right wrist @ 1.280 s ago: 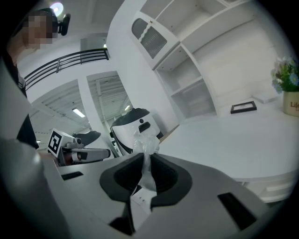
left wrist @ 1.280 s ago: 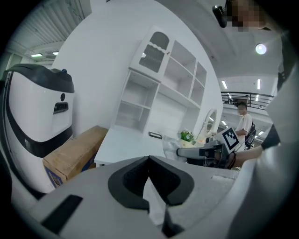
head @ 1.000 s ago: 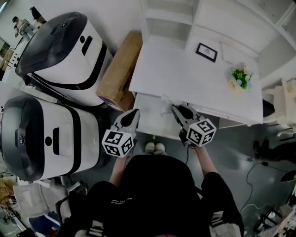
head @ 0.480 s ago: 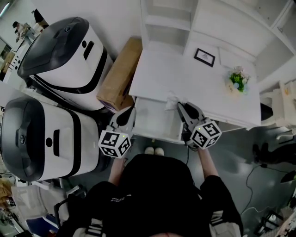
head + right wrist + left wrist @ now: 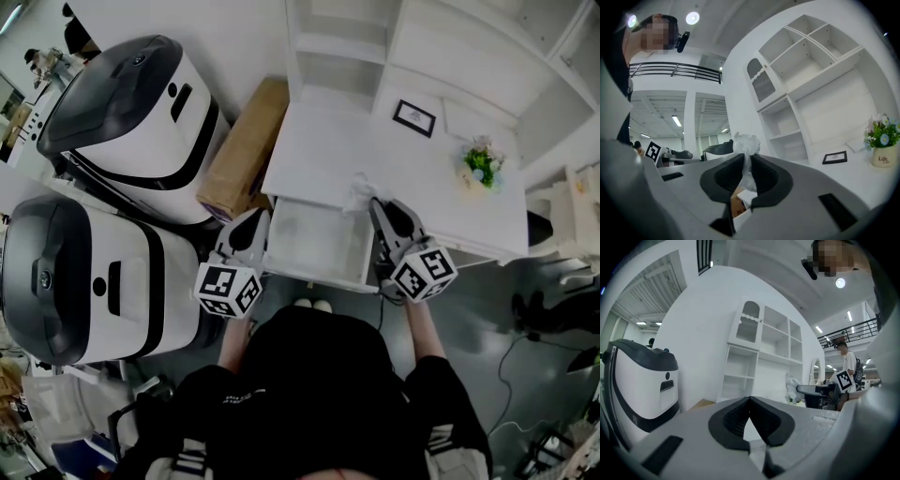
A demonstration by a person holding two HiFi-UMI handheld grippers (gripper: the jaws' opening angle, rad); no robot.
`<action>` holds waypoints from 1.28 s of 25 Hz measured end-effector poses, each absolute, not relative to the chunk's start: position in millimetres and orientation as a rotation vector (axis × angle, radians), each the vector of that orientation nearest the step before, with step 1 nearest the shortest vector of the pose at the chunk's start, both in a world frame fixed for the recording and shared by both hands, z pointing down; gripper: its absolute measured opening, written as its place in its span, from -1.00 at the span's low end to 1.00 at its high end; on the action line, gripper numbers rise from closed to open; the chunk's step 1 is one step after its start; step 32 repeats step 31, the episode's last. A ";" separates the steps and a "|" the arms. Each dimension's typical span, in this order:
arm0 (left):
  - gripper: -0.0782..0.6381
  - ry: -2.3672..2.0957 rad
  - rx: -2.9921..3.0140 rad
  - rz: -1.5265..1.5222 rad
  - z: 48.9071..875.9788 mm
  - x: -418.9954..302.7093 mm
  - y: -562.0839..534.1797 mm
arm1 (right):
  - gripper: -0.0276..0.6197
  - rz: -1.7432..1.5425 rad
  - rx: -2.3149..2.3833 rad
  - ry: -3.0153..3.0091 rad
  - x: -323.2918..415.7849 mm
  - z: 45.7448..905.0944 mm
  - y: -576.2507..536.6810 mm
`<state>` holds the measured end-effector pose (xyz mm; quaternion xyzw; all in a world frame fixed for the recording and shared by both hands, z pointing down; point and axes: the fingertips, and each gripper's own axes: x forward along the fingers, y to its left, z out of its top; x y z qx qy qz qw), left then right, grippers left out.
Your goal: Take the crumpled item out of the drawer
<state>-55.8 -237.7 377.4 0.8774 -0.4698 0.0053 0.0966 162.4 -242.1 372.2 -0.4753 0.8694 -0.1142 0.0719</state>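
right gripper (image 5: pixel 375 202) hauled the crumpled white plastic wad (image 5: pixel 357 189) up out of the open white drawer (image 5: pixel 314 242), over the white table (image 5: pixel 328 150) edge

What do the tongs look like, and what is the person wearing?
The left tongs and right tongs are light grey with black ribbed pads. Each carries a white cube with black square markers. The person wears a black top.

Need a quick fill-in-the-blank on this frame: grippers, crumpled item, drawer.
1. The gripper clamping the crumpled item is the ___ one.
2. The left gripper is shut and ___.
3. The drawer below the desktop stands ___.
Missing words: right; empty; open.
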 end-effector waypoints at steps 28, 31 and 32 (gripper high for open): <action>-0.79 -1.471 2.599 0.024 369.7 -70.8 -237.1 | -0.82 -0.233 -1.529 2.617 170.1 365.4 -238.7; -0.79 -1.473 2.599 0.025 369.8 -71.5 -236.7 | -0.82 -0.237 -1.534 2.610 171.5 365.0 -238.4; -0.79 -1.473 2.599 0.025 369.8 -71.5 -236.7 | -0.82 -0.237 -1.534 2.610 171.5 365.0 -238.4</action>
